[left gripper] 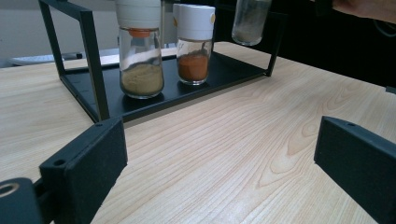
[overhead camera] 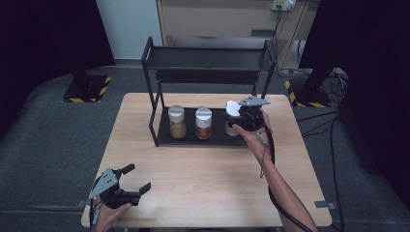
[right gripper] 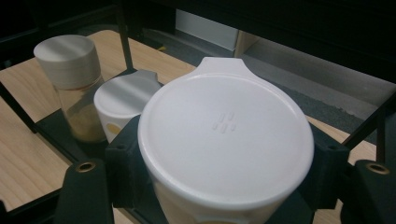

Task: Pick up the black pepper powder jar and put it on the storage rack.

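Observation:
A black two-tier rack (overhead camera: 208, 58) stands at the back of the wooden table (overhead camera: 208, 179). Two white-capped spice jars rest on its lower shelf: one with tan powder (overhead camera: 177, 122) and one with reddish powder (overhead camera: 203, 123). My right gripper (overhead camera: 241, 121) is shut on a third white-lidded jar (overhead camera: 232, 116) at the shelf's right end. In the left gripper view this jar (left gripper: 250, 21) hangs a little above the shelf floor. The right gripper view has its lid (right gripper: 226, 135) between the black jaws. My left gripper (overhead camera: 139, 177) rests open near the front left edge, with nothing in it.
The rack's upper shelf (overhead camera: 208, 54) and its right post (overhead camera: 267, 77) stand close over the held jar. Bare wood spreads in front of the rack (left gripper: 243, 135). Grey carpet and dark stands surround the table.

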